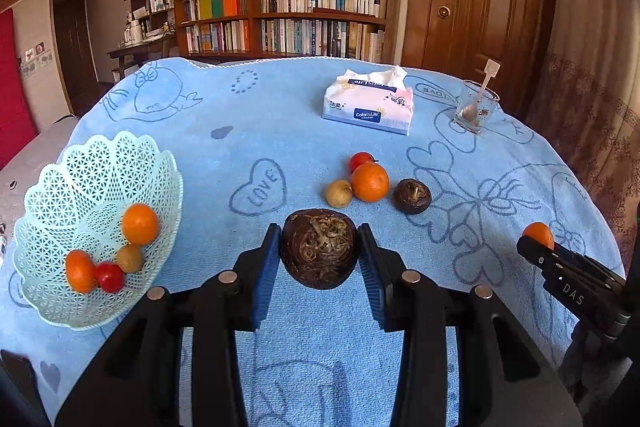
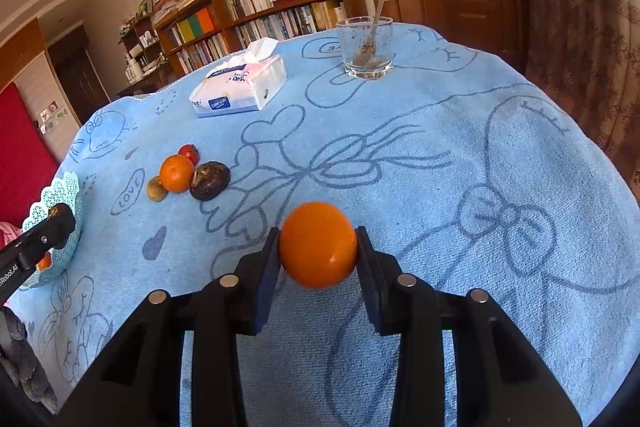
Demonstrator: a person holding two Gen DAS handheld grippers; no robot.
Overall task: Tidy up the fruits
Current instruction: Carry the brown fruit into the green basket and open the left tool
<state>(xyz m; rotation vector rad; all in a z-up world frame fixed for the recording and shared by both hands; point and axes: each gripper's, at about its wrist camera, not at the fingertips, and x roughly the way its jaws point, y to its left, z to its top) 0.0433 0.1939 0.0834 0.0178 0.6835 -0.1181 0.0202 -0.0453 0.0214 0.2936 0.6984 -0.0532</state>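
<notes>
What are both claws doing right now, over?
Left claw shut on dark brown fruit. Right claw shut on orange. Basket holds four fruits; four loose on cloth. Path clear.

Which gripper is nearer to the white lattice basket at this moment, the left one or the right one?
Left. The left gripper, shut on a dark brown fruit, is beside the basket; the right gripper, holding an orange, is far across the table.

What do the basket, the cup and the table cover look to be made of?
Basket: pale green moulded plastic by the look, from its openwork lattice and scalloped rim.
Cup: clear glass, see-through with a thick base; it could be hard plastic.
Table cover: blue terry cloth, matte, with a looped pile and printed line drawings.
</notes>
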